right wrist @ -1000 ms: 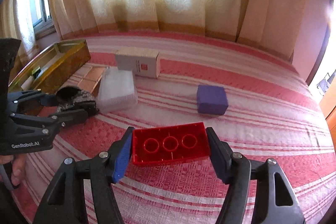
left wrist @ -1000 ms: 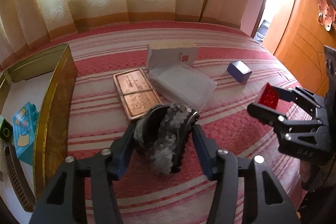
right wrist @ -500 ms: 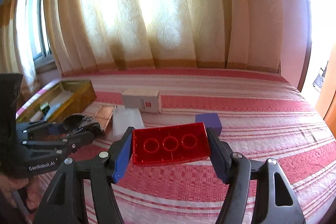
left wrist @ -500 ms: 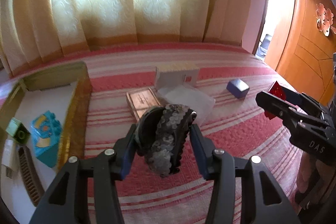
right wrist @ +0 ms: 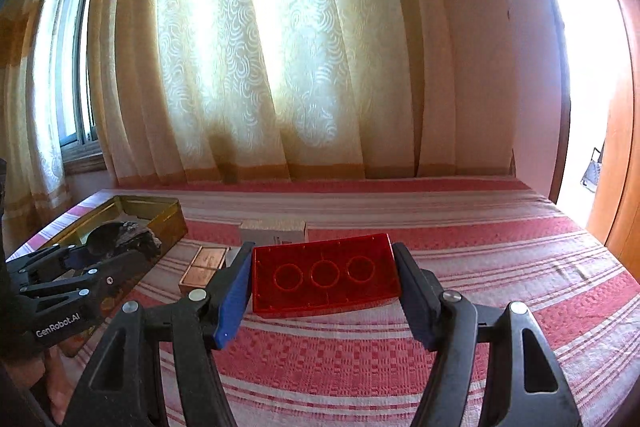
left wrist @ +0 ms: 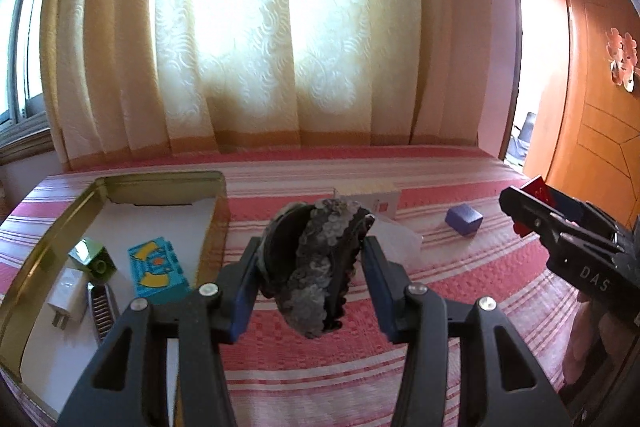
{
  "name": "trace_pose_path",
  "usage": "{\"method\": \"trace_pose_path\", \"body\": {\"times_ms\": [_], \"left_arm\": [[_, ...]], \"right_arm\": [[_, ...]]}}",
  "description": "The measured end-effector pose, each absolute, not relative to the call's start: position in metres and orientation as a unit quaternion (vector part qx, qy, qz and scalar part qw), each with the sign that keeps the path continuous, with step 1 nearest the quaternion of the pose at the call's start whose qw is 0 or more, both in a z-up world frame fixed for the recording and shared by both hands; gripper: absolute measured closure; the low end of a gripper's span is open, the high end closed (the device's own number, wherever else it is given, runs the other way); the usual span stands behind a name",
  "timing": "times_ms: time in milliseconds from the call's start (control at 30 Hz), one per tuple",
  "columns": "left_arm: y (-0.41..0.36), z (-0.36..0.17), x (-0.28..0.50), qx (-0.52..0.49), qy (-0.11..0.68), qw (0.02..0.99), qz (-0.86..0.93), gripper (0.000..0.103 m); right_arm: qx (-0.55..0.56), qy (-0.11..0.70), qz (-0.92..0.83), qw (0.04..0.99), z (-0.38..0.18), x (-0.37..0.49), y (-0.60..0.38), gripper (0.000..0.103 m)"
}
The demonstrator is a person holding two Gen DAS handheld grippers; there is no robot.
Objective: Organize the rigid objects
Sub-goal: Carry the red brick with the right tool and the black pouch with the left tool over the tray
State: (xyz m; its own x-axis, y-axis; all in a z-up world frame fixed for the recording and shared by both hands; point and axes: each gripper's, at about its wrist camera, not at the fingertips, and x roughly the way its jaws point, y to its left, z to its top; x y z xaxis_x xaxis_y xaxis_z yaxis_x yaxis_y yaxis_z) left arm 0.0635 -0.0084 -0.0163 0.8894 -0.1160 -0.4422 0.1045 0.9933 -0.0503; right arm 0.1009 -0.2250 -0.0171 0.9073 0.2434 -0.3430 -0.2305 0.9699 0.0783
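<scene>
My left gripper [left wrist: 310, 267] is shut on a dark sequinned hair clip [left wrist: 316, 267] and holds it in the air, right of the gold tin tray [left wrist: 160, 183]. The tray holds a green block [left wrist: 92, 259], a teal block [left wrist: 158, 269], a white plug [left wrist: 66, 293] and a comb [left wrist: 102, 309]. My right gripper [right wrist: 324, 279] is shut on a red translucent brick [right wrist: 324, 281], held above the striped bed. The left gripper with the clip also shows in the right wrist view [right wrist: 120, 247], over the tray [right wrist: 168, 215].
On the red striped bedspread [left wrist: 460, 287] lie a white box [left wrist: 372, 201], a clear plastic case [left wrist: 400, 239], a purple cube [left wrist: 464, 219] and a copper tin [right wrist: 204, 265]. Curtains hang behind. A wooden door [left wrist: 600, 107] stands at the right.
Both grippers have risen and tilted up, each still holding its object. The left gripper has moved the hair clip left, toward the gold tray.
</scene>
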Motion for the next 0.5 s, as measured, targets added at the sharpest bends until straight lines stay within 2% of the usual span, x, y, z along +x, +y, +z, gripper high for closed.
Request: {"method": "trace_pose_path", "body": {"times_ms": [200,500], "left_arm": [[-0.005,-0.014,0.057,-0.012,0.210,0.976,-0.047,0.054],[0.000,-0.012,0.049,-0.016,0.195,0.980,-0.039,0.054]], "right_arm": [[0.014,0.140,0.112,0.984,-0.013,0.088,-0.222,0.035],[0.006,0.133,0.119,0.984,-0.011,0.085,-0.209,0.035]]}}
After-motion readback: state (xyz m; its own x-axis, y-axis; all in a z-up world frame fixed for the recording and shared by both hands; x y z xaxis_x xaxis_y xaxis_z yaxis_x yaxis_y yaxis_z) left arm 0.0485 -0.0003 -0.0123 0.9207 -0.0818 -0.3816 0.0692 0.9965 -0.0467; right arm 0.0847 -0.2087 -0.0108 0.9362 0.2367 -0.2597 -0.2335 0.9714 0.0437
